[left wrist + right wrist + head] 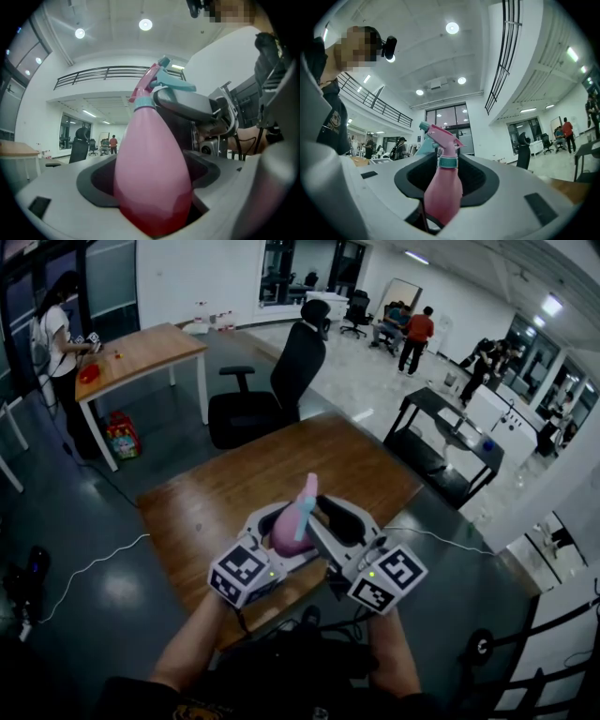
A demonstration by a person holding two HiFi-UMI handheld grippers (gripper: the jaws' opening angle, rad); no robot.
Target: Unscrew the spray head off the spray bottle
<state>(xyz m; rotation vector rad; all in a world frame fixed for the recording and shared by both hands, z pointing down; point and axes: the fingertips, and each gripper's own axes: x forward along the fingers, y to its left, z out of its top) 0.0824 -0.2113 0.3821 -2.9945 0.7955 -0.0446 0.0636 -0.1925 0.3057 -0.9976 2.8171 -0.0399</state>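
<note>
Left tongs [152,180] pinch spray bottle [150,140]; right tongs [446,185] pinch it too; base hidden.

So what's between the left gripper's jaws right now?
The pink spray bottle: the left gripper view shows its body filling the gap, with the spray head above.

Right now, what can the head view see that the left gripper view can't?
Only the head view shows the wooden table down below and the person's arms. Only the left gripper view shows the ceiling lights and a rail high up on the wall. Both show the pink bottle, its spray head and a black chair.
</note>
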